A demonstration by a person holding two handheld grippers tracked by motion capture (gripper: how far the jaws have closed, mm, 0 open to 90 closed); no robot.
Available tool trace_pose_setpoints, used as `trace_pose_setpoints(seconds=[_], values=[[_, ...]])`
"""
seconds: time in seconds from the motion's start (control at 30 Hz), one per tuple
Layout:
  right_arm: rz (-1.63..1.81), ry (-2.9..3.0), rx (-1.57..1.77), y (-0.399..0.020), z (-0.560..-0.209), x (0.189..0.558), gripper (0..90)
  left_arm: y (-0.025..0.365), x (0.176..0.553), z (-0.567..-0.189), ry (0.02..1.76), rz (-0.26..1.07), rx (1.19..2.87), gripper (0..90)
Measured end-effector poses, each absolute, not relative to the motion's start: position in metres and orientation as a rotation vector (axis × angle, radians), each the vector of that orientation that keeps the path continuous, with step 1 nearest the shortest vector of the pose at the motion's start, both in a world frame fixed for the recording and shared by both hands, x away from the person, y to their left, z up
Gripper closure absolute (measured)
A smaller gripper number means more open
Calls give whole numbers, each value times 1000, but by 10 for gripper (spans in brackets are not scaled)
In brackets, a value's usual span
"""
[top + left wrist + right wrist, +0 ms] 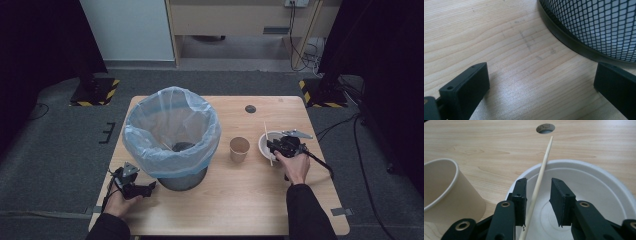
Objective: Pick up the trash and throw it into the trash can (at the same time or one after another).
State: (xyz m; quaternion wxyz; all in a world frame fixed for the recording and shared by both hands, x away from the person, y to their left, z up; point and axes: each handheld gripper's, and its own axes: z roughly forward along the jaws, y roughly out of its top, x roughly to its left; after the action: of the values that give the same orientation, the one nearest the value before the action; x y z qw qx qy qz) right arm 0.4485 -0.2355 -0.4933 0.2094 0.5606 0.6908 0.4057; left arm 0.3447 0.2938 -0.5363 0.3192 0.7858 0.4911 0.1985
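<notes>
- The work in hand looks like clearing the table into the bin [171,131]; the right gripper [537,195] is down over the white plate [599,185] with the wooden stick [541,170] between its jaws
- Those jaws stand partly open; the stick lies close to one pad, perhaps touching it, while the other pad is clear of it, so I judge it is not yet gripped
- The stick rests across the plate's rim, its point aimed at the hole [545,128] in the table [240,200]
- The left gripper [541,82] lies on the table just beside the bin's mesh base, jaws wide and holding nothing
- Something dark lies in the bin already, hard to make out; the paper cup [239,148], plate and stick are left on the table; so most of the clearing seems left to do
</notes>
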Motion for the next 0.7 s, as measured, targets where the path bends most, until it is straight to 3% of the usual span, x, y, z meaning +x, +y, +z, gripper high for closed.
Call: trace_pose_setpoints(seconds=[0.7], values=[[1080, 1953, 1649, -241, -502, 449, 853, 294, 345, -536, 1291, 522, 2066, 0]])
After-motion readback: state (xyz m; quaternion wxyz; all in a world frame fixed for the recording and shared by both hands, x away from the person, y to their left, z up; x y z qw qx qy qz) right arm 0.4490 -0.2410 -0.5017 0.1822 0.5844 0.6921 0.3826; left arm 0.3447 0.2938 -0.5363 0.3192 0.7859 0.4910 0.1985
